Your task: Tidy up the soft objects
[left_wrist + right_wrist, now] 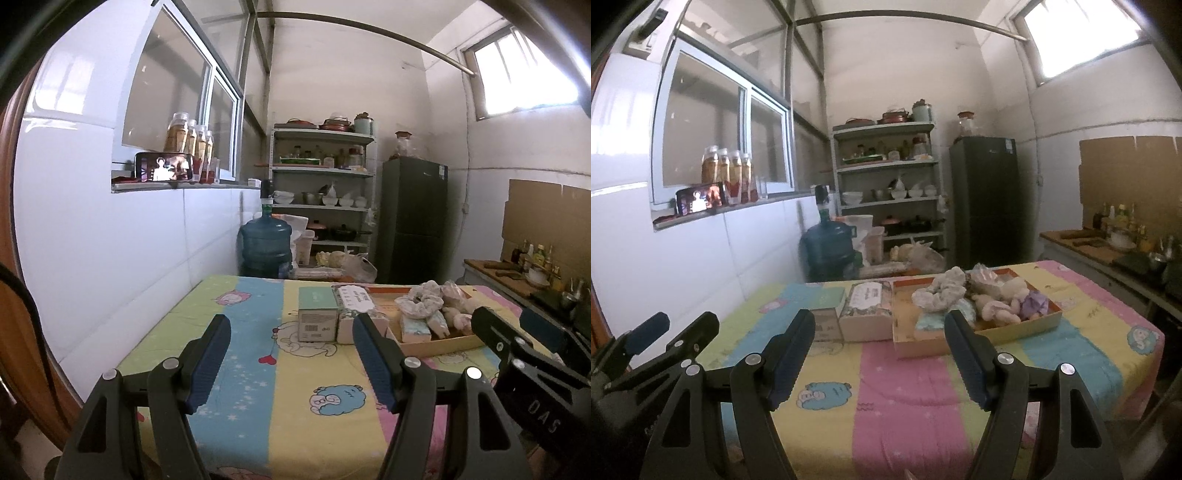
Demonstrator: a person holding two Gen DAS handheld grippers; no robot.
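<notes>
Nearest, the left gripper (291,354) and right gripper (879,350) both hang spread and empty over the striped quilt (905,387). Beyond, at one o'clock, the soft toys (990,299) lie heaped in the cardboard tray (923,347), boxes (866,314) beside it at eleven. The heap fits either gathered or awaiting sorting.

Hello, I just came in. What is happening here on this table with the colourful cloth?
A person holds two grippers over the table. The left gripper and the right gripper are both open and hold nothing. Soft things, a scrunchie and plush toys among them, lie piled in a shallow cardboard tray. Two boxes stand beside the tray, to its left. Whether the tidying is starting or ending, this moment does not tell.
</notes>
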